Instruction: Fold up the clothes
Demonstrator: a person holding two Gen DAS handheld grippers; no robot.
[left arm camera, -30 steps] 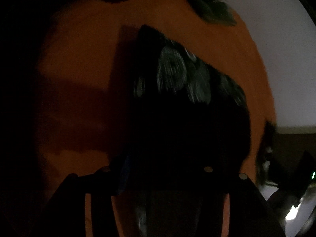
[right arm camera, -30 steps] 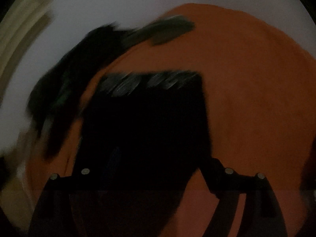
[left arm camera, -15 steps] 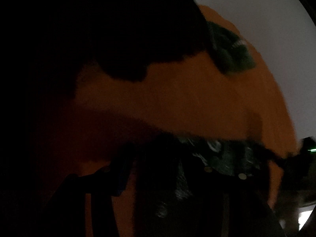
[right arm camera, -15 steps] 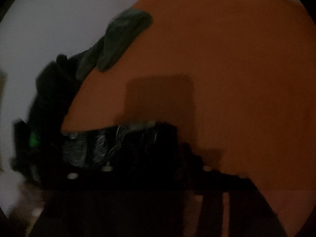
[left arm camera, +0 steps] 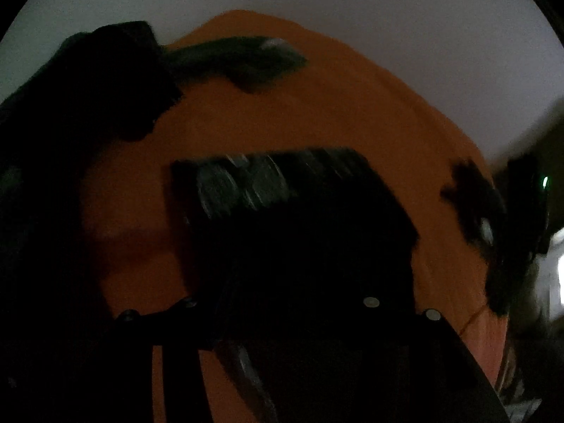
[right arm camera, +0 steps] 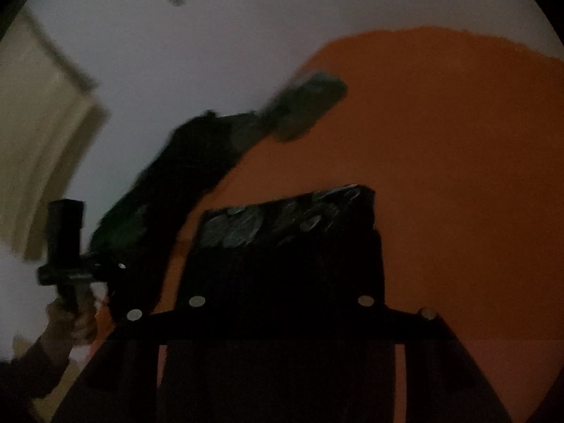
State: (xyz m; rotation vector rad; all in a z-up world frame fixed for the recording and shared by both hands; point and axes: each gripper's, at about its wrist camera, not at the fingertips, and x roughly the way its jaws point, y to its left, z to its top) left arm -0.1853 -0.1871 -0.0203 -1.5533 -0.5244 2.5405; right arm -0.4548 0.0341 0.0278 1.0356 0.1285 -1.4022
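Observation:
The scene is very dark. A black garment with a pale printed pattern (left arm camera: 299, 225) lies on an orange cloth surface (left arm camera: 335, 112), folded into a rectangle. It reaches into my left gripper (left arm camera: 282, 317), whose fingers are lost in the dark. In the right wrist view the same garment (right arm camera: 285, 246) covers the front of my right gripper (right arm camera: 282, 317). Whether either gripper pinches the fabric cannot be made out. My left gripper also shows in the right wrist view (right arm camera: 67, 246), held by a hand at the far left.
A heap of dark clothes (left arm camera: 95, 88) with a grey-green piece (left arm camera: 246, 60) lies at the far edge of the orange cloth; it also shows in the right wrist view (right arm camera: 303, 109). A pale wall (left arm camera: 387, 17) stands behind. A door frame (right arm camera: 46, 134) is at left.
Both grippers have swung about over the garment. The printed edge, close to the fingers half a second ago, now lies farther out, and the garment is a flat rectangle.

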